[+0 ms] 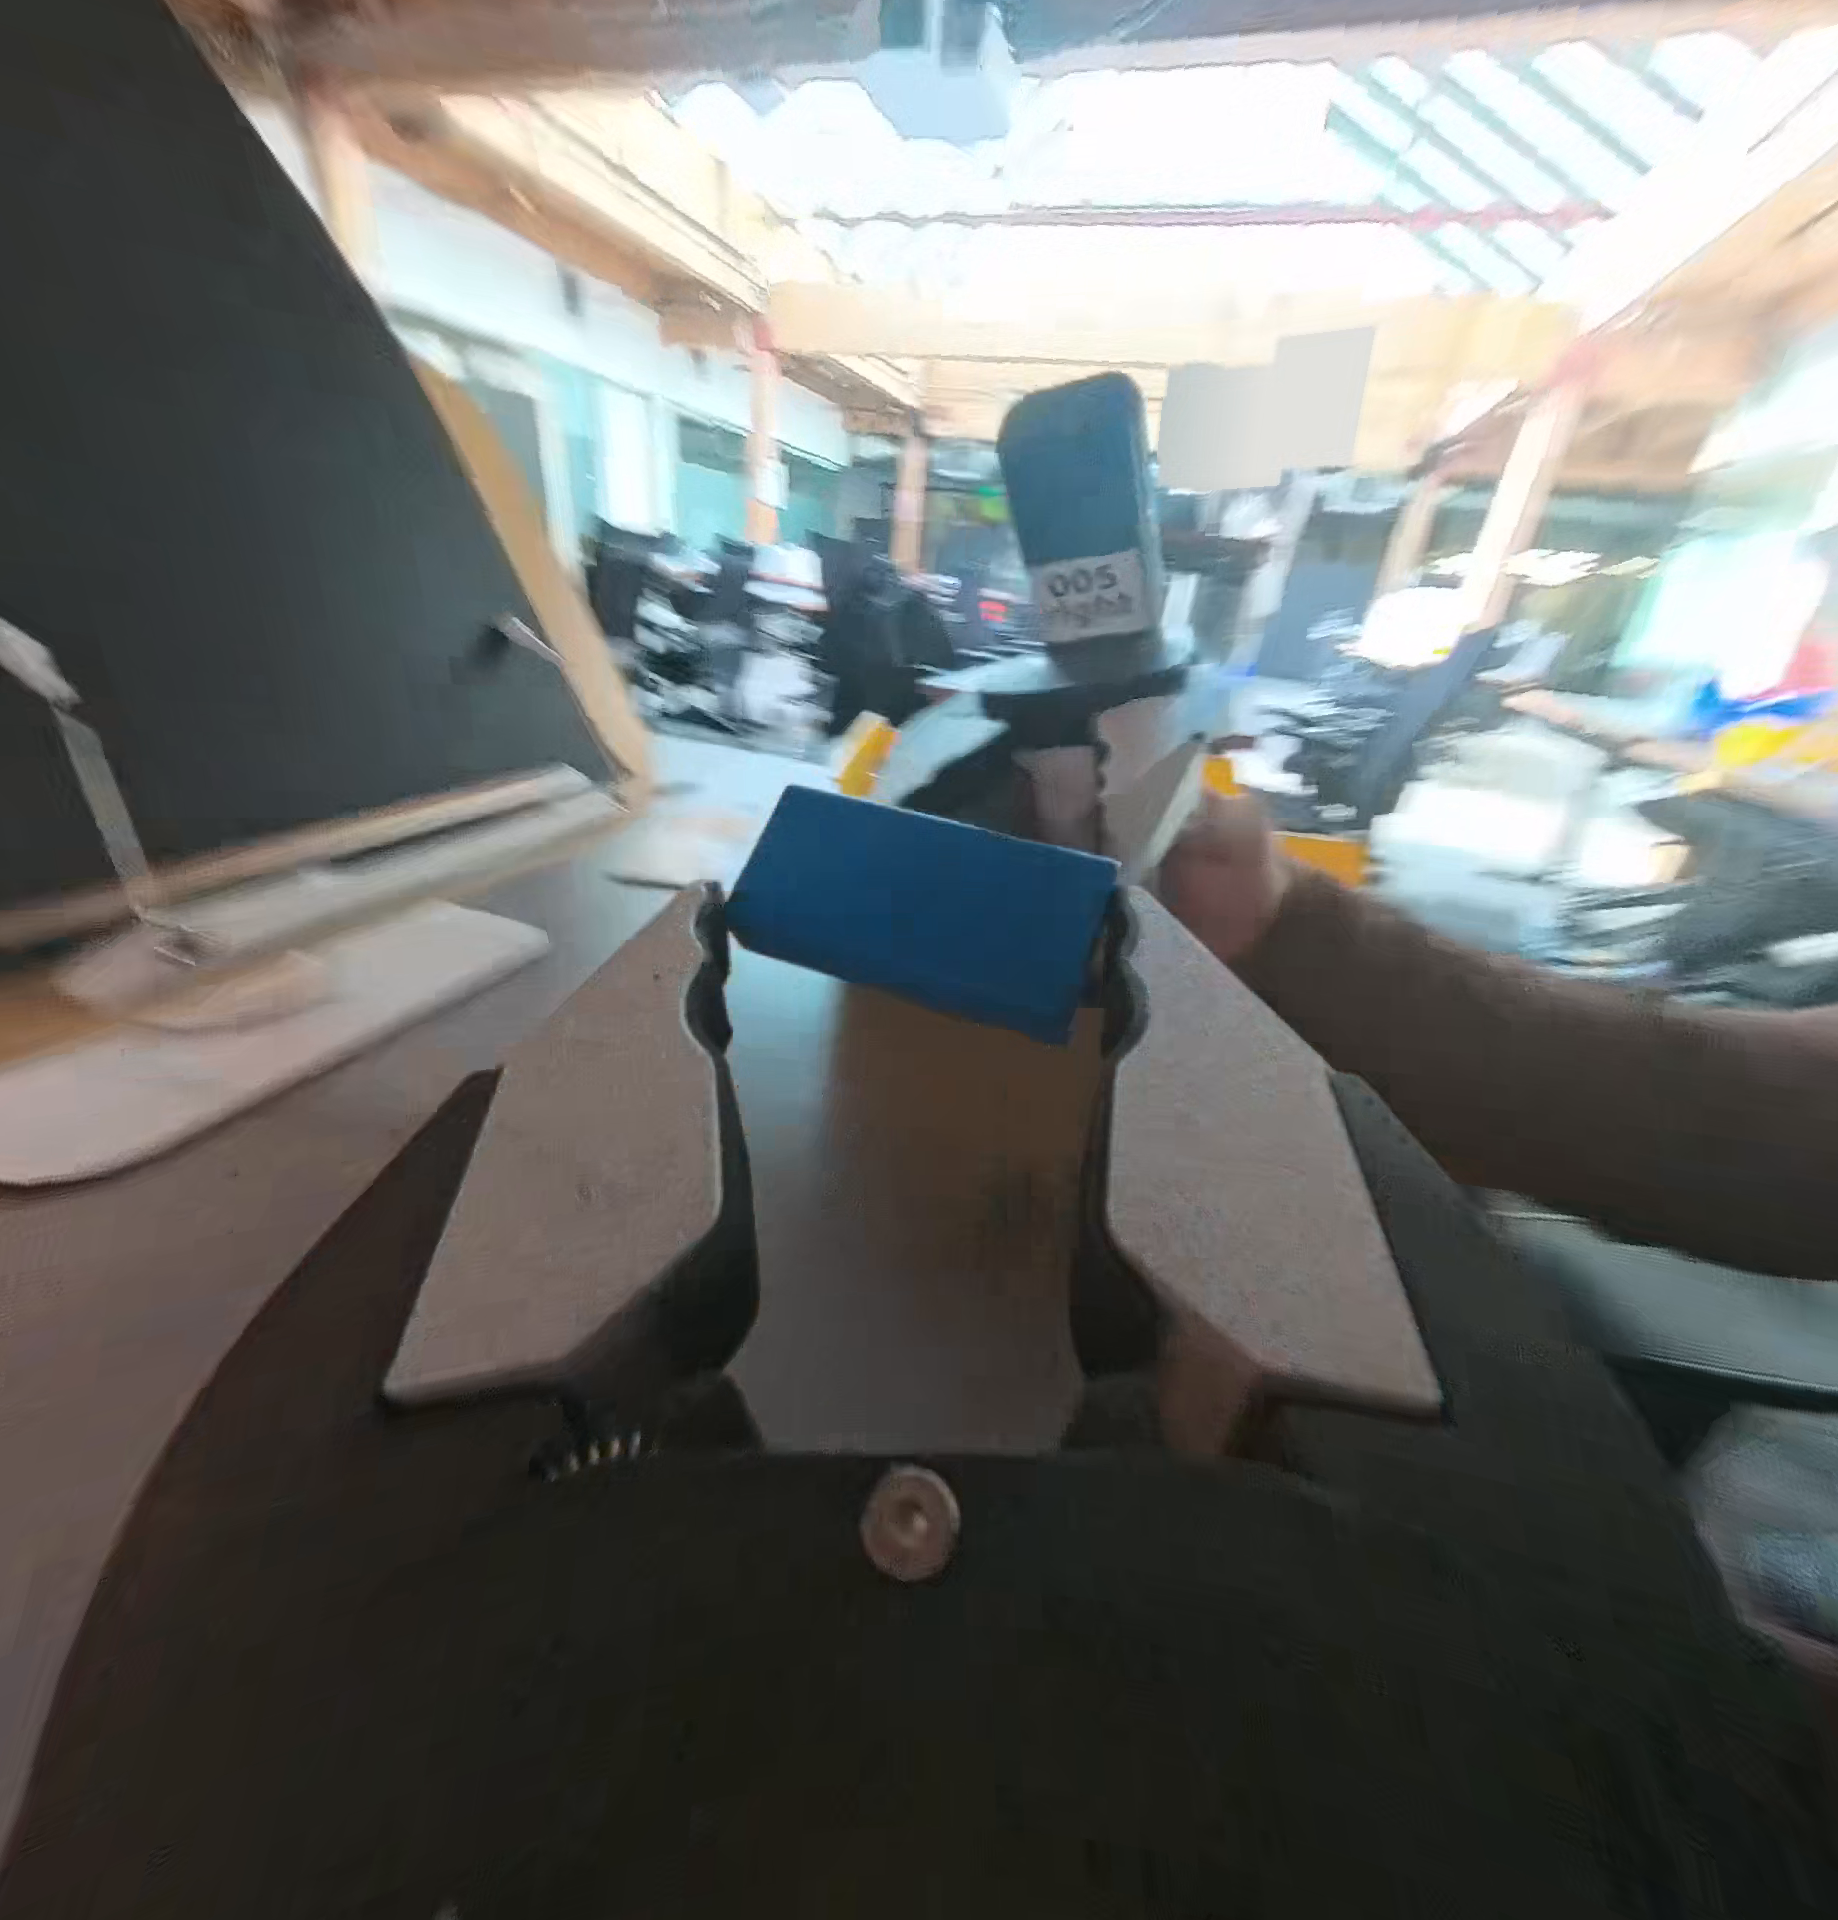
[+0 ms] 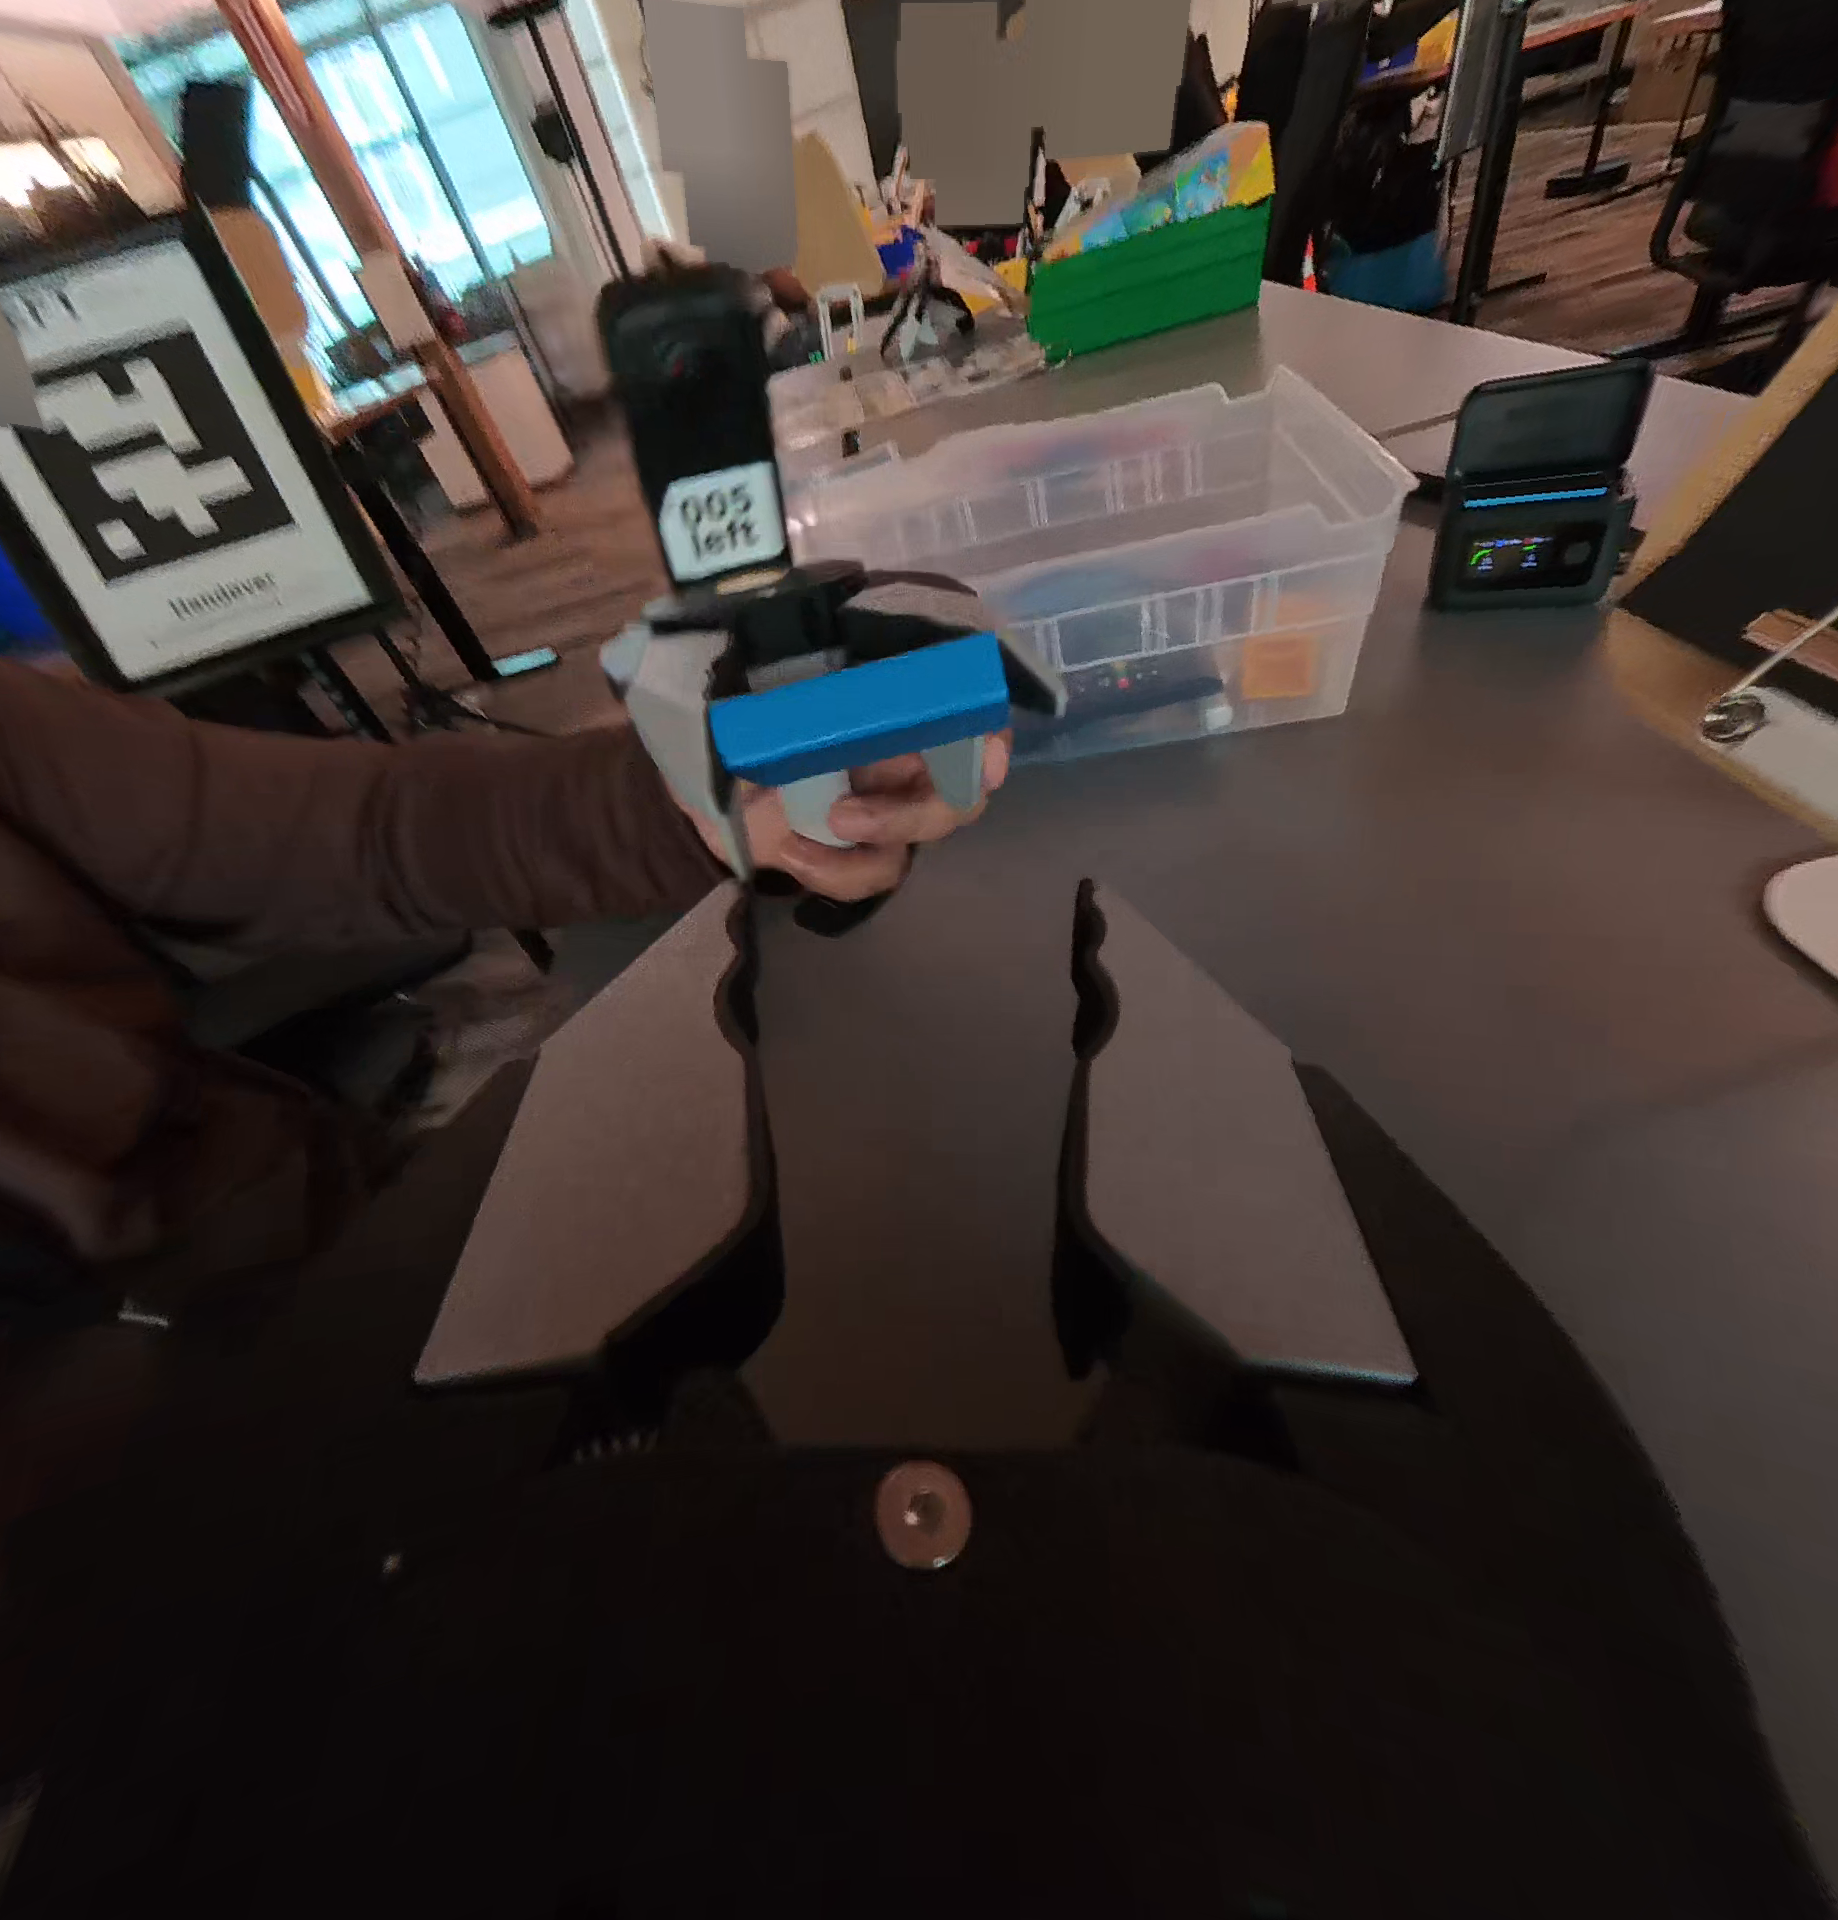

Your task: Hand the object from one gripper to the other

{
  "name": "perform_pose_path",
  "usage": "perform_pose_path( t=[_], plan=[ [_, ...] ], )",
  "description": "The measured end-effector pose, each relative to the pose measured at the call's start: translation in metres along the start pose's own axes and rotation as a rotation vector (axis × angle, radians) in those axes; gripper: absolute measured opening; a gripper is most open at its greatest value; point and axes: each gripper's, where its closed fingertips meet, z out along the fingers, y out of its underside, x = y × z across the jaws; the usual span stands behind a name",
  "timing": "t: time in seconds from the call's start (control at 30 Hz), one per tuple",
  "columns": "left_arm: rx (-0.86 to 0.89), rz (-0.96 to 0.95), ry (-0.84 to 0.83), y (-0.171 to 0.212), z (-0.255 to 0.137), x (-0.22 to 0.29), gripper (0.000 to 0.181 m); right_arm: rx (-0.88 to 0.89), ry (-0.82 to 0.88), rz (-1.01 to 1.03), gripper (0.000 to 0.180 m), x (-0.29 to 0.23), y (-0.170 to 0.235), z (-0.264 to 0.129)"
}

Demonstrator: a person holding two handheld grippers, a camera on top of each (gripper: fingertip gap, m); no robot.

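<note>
A dark grey table (image 2: 1414,935) fills the foreground of a large, open workshop with timber beams and bright skylights overhead. The left gripper (image 1: 920,961) is clenched on a blue block (image 1: 920,925), pinched at its two ends between the fingertips and held in the air above the table, slightly tilted. The right gripper (image 2: 915,966) is released, its jaws standing apart with nothing between them, pointed toward the block (image 2: 861,712) but not touching it. A person's hand (image 2: 873,821) in a brown sleeve holds the left gripper's handle. On the table behind sit a clear plastic bin (image 2: 1102,540), a green box (image 2: 1143,275) of colourful items, and a small dark device with a lit screen (image 2: 1533,520). A black-and-white marker board (image 2: 156,478) stands on a floor easel to the left. Farther back, the room is blurred clutter of desks and chairs.
</note>
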Motion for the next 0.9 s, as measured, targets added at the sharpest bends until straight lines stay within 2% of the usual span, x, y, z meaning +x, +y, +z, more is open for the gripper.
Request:
perform_pose_path(
  t=[0.17,0.33,0.4,0.43,0.5,0.53,0.57,0.7,0.77,0.83,0.9],
  plan=[
    [-0.087,-0.433,0.242,0.013,-0.001,0.012,0.069,-0.089,0.137,-0.283,0.066,-0.004,0.008,0.009],
    [-0.257,-0.522,0.322,0.042,0.000,0.028,0.070,-0.153,0.239,-0.523,0.059,-0.009,0.020,0.027],
    [-0.309,-0.525,0.350,0.053,0.003,0.037,0.070,-0.185,0.178,-0.551,0.043,-0.021,0.029,0.036],
    [-0.319,-0.528,0.361,0.055,0.005,0.041,0.070,-0.216,0.120,-0.561,0.025,-0.030,0.037,0.039],
    [-0.326,-0.533,0.363,0.056,0.005,0.041,0.070,-0.244,0.130,-0.570,0.013,-0.029,0.040,0.040],
    [-0.308,-0.524,0.365,0.053,0.004,0.040,0.064,-0.240,0.135,-0.560,0.013,-0.028,0.038,0.038],
    [-0.277,-0.515,0.364,0.047,0.003,0.037,0.066,-0.219,0.157,-0.539,0.012,-0.024,0.032,0.036],
    [-0.149,-0.388,0.257,0.022,-0.004,0.015,0.062,-0.085,0.431,-0.422,0.012,0.021,-0.004,0.001],
    [-0.144,-0.264,0.141,0.022,-0.008,-0.004,0.051,0.026,0.584,-0.328,0.012,0.039,-0.026,-0.030],
    [-0.145,-0.180,0.029,0.025,-0.011,-0.022,0.030,0.118,0.720,-0.259,0.012,0.041,-0.049,-0.066],
    [-0.157,-0.151,-0.020,0.030,-0.012,-0.029,0.016,0.134,0.854,-0.196,0.012,0.038,-0.065,-0.105]
  ],
)
